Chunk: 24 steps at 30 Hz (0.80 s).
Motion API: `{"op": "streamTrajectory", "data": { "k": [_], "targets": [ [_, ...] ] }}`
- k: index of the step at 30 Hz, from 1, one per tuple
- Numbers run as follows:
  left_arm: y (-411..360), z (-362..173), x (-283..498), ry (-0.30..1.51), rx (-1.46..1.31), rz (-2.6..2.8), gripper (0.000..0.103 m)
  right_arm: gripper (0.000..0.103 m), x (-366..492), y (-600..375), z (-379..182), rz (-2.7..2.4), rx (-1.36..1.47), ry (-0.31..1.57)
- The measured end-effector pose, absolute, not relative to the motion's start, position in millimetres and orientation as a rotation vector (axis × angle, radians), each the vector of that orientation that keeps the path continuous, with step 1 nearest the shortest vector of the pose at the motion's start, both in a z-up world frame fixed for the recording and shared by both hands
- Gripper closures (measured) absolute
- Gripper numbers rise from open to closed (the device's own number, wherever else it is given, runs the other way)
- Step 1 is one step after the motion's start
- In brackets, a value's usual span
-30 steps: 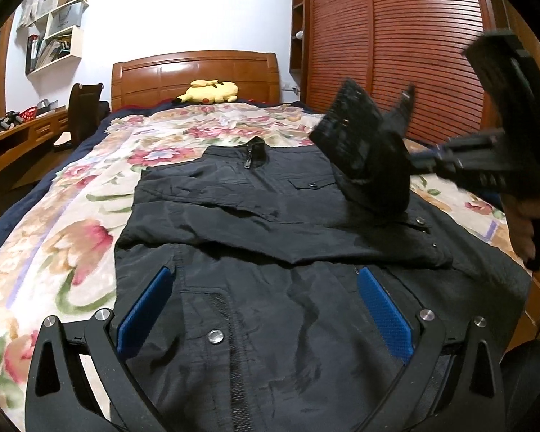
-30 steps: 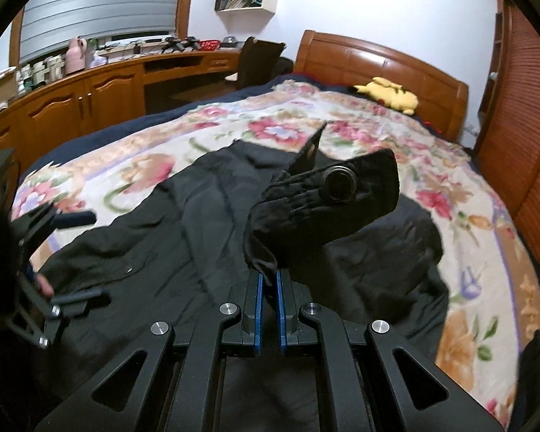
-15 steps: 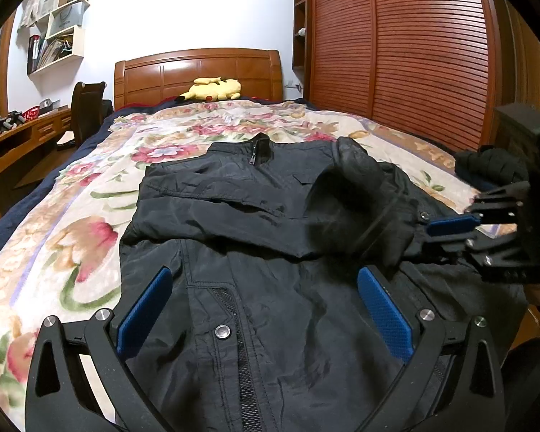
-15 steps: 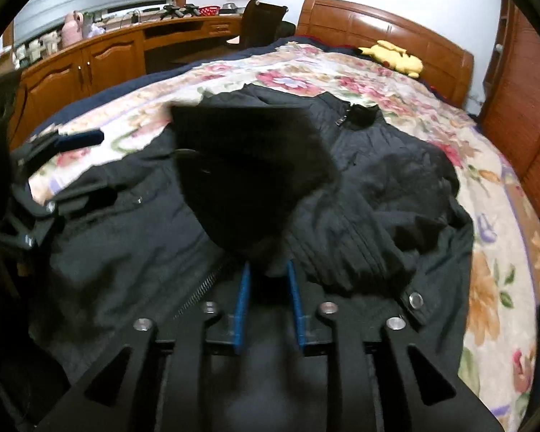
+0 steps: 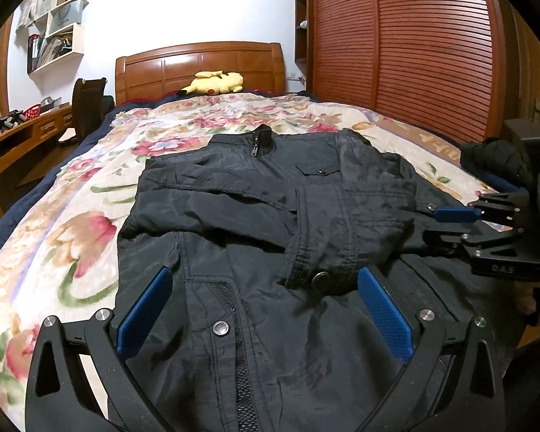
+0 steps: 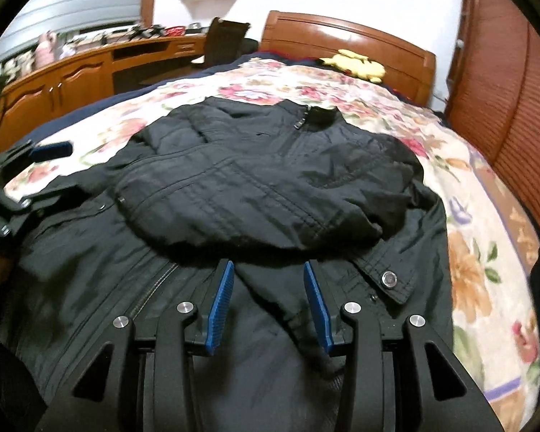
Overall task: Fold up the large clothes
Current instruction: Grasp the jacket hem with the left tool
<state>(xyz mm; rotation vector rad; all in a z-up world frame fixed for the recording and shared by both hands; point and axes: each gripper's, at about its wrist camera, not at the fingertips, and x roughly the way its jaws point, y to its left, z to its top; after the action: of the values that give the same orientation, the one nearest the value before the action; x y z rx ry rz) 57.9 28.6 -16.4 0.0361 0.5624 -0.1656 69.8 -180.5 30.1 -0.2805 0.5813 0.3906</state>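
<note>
black jacket (image 5: pixel 255 237) on floral bed, cuff snap (image 5: pixel 319 280) in left view only

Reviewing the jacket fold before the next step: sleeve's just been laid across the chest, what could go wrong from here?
1. The sleeve lies bunched and wrinkled across the jacket, so the next fold may come out lumpy.
2. The right gripper is opening with its pads close over the fabric; pulling back could snag it and drag the sleeve.
3. The jacket's hem reaches the edge of the bed; it could slide off.
</note>
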Motion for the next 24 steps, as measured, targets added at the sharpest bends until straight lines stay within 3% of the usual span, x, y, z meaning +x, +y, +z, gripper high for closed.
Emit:
{"op": "streamTrajectory", "data": {
  "k": [19,22,24],
  "targets": [
    [21.2,1.5,85.9,0.614,-0.009,-0.234,0.000,0.061,46.6,-210.0,14.7,0.423,-0.198,0.589],
    [8.3,3.8,105.5,0.646,0.024,-0.251,0.006,0.061,43.5,-210.5,15.2,0.426,-0.200,0.587],
    [1.9,3.7,119.9,0.679,0.024,-0.263,0.016,0.061,43.7,-212.4,15.5,0.427,-0.196,0.589]
  ]
}}
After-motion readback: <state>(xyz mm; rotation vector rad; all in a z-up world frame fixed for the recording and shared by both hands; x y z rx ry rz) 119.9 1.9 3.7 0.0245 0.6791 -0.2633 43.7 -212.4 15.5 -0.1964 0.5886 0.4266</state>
